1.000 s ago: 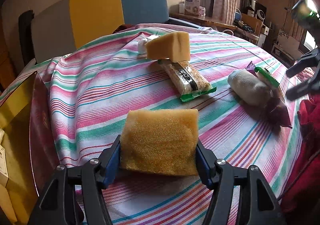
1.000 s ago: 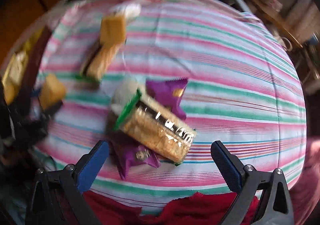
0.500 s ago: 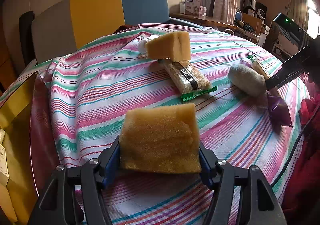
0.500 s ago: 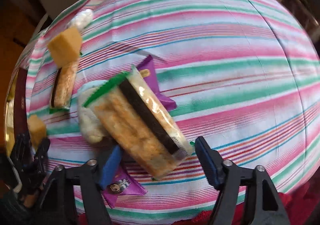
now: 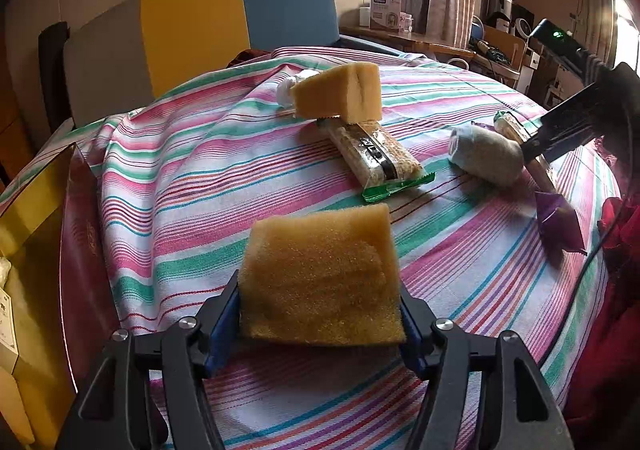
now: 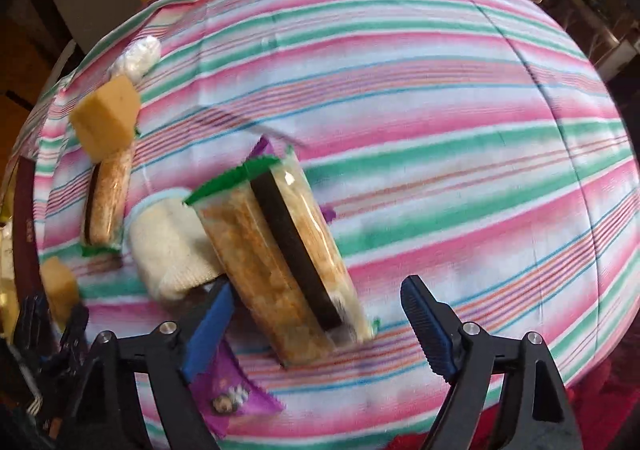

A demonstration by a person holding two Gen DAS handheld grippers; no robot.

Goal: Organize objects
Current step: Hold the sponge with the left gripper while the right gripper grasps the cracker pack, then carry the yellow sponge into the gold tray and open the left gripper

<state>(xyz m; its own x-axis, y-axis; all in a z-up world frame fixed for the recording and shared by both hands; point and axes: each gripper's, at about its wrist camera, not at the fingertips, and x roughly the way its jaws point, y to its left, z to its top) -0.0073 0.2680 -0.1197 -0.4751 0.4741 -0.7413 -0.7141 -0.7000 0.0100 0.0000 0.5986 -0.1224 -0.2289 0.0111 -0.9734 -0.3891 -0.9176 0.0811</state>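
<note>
Apparently cracker pack (image 6: 280, 270) lies between right hand-held gripper (image 6: 320, 326) fingers.

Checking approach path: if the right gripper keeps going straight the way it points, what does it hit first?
Probably the cracker pack: it lies between the open fingers of the right gripper, ahead of them. The white sock sits left of that line. Depth is uncertain.

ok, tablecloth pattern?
Tablecloth: pink, green and white stripes with thin blue and red lines; clearest in the left wrist view.

My right gripper (image 6: 320, 326) has a cracker pack (image 6: 276, 262) lying between its spread fingers. A white sock (image 6: 168, 250) and purple wrapper (image 6: 224, 398) crowd the left side. The striped cloth (image 6: 440, 129) ahead lies bare.
</note>
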